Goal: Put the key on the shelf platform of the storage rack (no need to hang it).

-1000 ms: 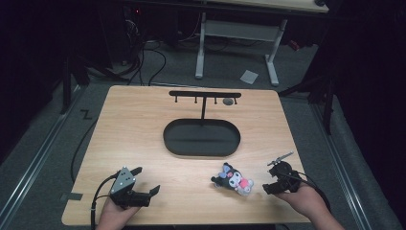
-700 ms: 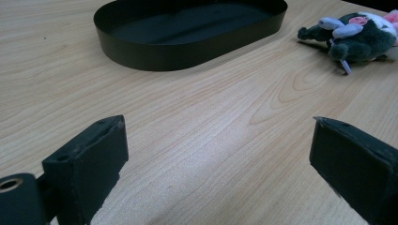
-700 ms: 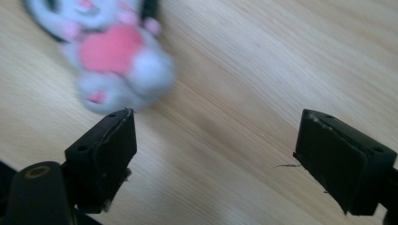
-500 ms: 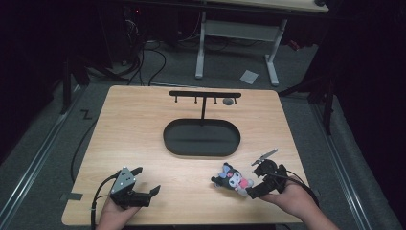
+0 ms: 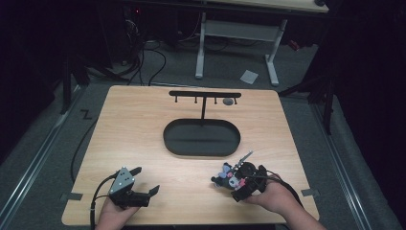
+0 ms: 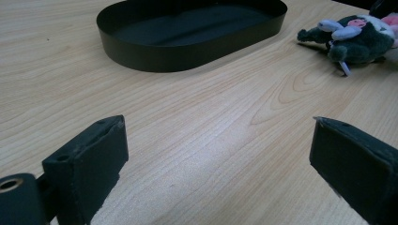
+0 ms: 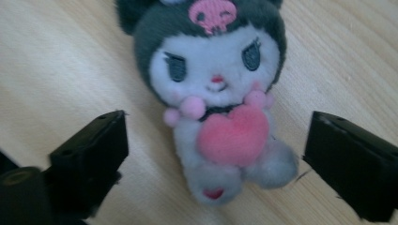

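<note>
**Right gripper over plush toy, left gripper idle**

Dark room is surrounding a light wooden table; cables and a white desk frame are sitting on the grey floor beyond its far edge.

Table contents: a black oval tray is lying near the centre, and a black T-shaped rack is standing just behind it, with a small grey item hanging near the right end of its bar.

Plush toy is lying on the wood near the front right, apart from the tray. In the right gripper view it is lying face up: dark hood with a pink skull mark, white face, pink heart on its chest.

Right gripper is sitting directly over the toy, jaws spread wide with the toy between them; neither jaw is touching it. A hand is holding it from the front edge.

Left gripper is resting low at the front left, well apart from the toy, jaws wide apart and gripping nothing. Its view is looking across bare wood toward the tray and the toy.
</note>
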A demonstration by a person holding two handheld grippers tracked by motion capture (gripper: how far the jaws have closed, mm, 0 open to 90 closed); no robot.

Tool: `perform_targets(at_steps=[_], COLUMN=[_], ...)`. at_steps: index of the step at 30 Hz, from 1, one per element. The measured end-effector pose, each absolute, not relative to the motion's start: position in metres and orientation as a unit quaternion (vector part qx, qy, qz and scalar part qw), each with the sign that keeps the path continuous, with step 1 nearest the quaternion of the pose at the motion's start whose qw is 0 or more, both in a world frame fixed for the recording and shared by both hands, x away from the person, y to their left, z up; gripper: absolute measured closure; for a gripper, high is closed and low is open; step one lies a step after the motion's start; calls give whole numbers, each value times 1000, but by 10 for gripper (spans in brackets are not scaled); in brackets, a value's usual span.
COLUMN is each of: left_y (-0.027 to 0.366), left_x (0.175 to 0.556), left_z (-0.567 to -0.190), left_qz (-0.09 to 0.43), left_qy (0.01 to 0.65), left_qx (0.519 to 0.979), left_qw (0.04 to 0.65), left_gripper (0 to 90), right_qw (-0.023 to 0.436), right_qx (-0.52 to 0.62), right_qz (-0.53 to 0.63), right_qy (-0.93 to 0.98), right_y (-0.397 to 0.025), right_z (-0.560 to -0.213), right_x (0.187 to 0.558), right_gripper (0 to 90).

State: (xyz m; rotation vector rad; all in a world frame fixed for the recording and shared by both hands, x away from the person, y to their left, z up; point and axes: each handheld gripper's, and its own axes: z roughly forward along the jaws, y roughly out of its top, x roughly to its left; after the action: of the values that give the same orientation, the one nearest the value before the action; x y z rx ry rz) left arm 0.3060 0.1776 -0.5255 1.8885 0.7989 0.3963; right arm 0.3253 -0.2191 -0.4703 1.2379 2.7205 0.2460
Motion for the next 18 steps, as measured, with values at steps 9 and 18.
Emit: perform_targets(at_steps=[9, 18], left_y=[178, 177], left_x=[307, 307], left_z=[-526, -526], left_qz=[164, 165], left_qy=[330, 330], left_qx=[783, 783], left_qw=[501, 502], left_gripper=[52, 52], right_qw=[56, 59], right_qx=[431, 422], right_qz=[88, 101], right_qy=[896, 899], right_y=[-232, -234], right_z=[-486, -491], right_x=[327, 322], right_gripper=[231, 436])
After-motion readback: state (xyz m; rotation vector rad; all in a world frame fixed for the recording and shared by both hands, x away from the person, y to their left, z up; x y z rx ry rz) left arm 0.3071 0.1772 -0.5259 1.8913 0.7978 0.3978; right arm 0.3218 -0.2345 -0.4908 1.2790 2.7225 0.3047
